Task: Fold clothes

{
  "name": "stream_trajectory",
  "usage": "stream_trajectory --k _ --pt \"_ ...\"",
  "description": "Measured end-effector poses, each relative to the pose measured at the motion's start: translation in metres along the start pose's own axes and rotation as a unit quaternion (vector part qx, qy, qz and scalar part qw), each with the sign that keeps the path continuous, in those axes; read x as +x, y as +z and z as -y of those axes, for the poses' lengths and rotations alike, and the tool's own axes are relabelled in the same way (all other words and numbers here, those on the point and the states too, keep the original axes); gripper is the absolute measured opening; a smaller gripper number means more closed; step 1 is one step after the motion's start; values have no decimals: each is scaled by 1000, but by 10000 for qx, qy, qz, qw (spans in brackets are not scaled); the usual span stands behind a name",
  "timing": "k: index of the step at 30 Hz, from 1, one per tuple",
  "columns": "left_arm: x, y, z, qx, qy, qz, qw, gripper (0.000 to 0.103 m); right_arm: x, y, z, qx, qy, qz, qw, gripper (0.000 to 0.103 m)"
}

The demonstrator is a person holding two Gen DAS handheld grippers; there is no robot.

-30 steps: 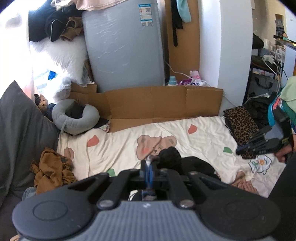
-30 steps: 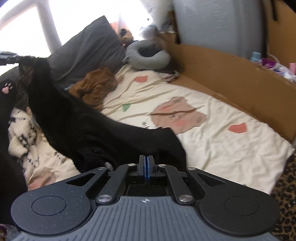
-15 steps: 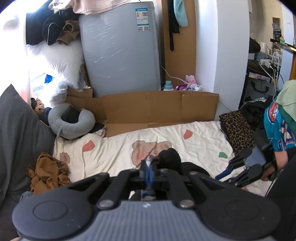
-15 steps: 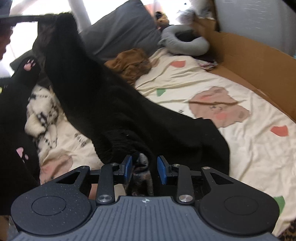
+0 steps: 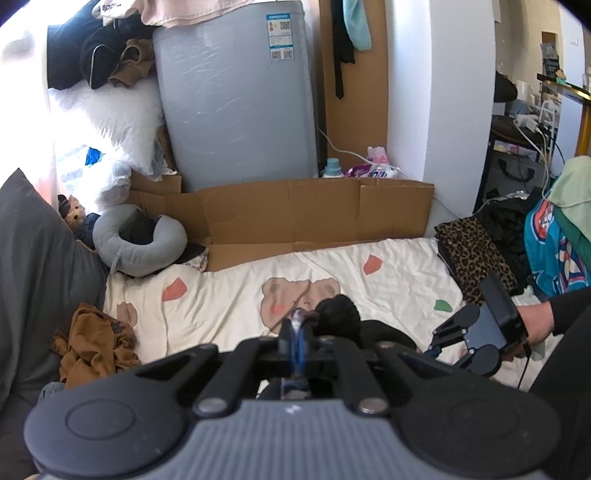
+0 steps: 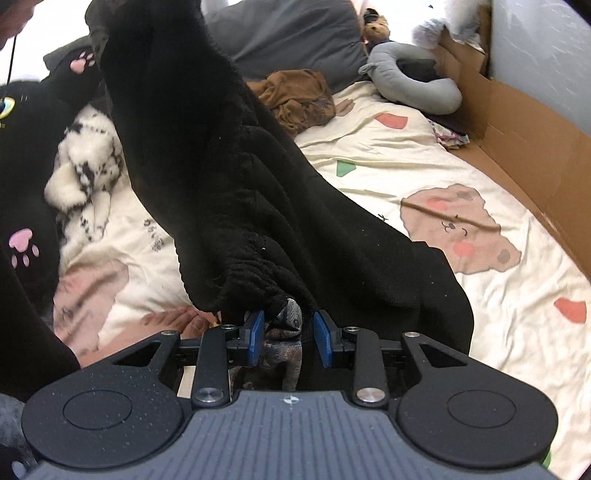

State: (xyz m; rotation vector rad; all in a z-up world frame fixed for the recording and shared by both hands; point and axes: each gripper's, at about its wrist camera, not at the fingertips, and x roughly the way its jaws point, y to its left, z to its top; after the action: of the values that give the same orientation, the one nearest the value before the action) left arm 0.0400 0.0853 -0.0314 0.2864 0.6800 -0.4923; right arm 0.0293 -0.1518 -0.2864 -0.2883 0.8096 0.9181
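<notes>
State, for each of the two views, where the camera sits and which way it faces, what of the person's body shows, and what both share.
Left wrist: sits on the left hand-held gripper, shut on the black garment, facing the cardboard; the right hand shows.
Right wrist: sits on the right hand-held gripper, open around the garment's hem, facing the grey pillow; no hand clearly shows.
Shared: garment, bear-print sheet, neck pillow.

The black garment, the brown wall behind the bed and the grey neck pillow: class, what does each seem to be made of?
Black garment: probably fleece or soft knit, matte, with a ribbed gathered hem.
Brown wall: corrugated cardboard, dull, showing fold creases and a raw edge.
Grey neck pillow: seemingly smooth stretch fabric over padding, plump and seamed.
</notes>
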Motion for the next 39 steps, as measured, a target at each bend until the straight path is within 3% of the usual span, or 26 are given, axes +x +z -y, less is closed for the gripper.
stream_trajectory --k 21,23,25,32,39 --pt "4 2 -5 -7 -2 -62 10000 2 23 13 -26 -1296 -91 -27 9915 32" --pt "4 2 -4 9 -2 -65 10000 2 25 13 -24 -1230 -8 -36 9924 11" --pt "3 3 -4 17 4 -60 10000 2 25 13 -20 -1105 12 -44 9939 7" --pt "-2 4 -5 -13 30 -14 10000 2 -5 14 -2 -505 -297 168 9981 5" --pt "-17 9 0 -16 -42 149 9999 2 -69 18 22 253 -800 642 9944 4"
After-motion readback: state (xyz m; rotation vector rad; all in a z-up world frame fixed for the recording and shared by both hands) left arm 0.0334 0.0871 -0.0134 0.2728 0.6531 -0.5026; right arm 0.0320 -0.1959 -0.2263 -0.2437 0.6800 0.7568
